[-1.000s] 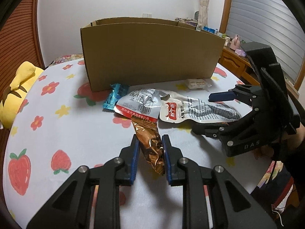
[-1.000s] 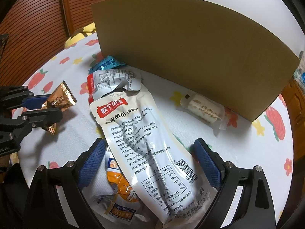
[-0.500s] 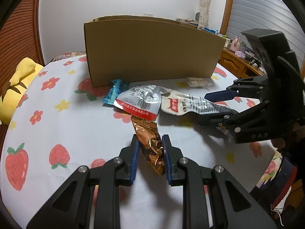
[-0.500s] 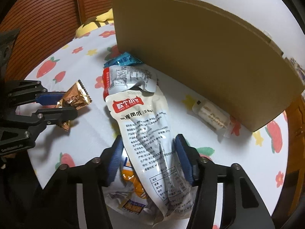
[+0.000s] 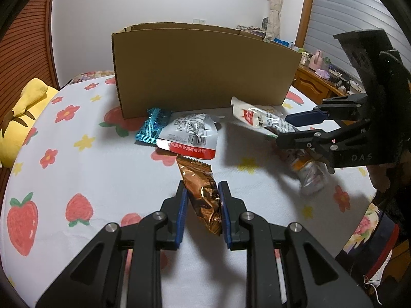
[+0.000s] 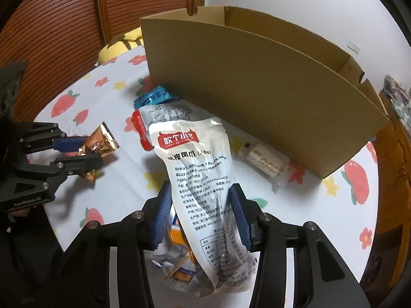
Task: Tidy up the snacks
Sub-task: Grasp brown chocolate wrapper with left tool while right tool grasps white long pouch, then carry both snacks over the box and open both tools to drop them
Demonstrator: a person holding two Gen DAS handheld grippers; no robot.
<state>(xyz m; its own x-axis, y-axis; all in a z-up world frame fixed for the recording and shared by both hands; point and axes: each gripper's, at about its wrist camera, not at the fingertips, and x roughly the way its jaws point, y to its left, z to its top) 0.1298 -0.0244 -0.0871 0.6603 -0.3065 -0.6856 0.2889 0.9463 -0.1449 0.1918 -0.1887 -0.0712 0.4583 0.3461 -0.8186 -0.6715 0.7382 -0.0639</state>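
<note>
My left gripper (image 5: 201, 210) is shut on a copper-brown foil snack packet (image 5: 201, 192), held above the tablecloth; it also shows in the right wrist view (image 6: 101, 142). My right gripper (image 6: 203, 215) is shut on a long white snack pouch (image 6: 203, 179) with a red label, lifted off the table and tilted; the pouch shows in the left wrist view (image 5: 262, 119). An open cardboard box (image 5: 200, 71) stands behind the snacks, also in the right wrist view (image 6: 257, 82). A silver-and-red packet (image 5: 191, 136) and a blue foil packet (image 5: 151, 128) lie before the box.
A small white wrapped bar (image 6: 264, 164) lies by the box's front wall. An orange and silver packet (image 6: 179, 256) lies under my right gripper. A yellow plush toy (image 5: 23, 118) sits at the table's left edge. The tablecloth (image 5: 77, 179) has strawberries and flowers.
My right gripper closed on the white pouch and lifted it off the table toward the box. My left gripper kept hold of the brown packet and rose slightly.
</note>
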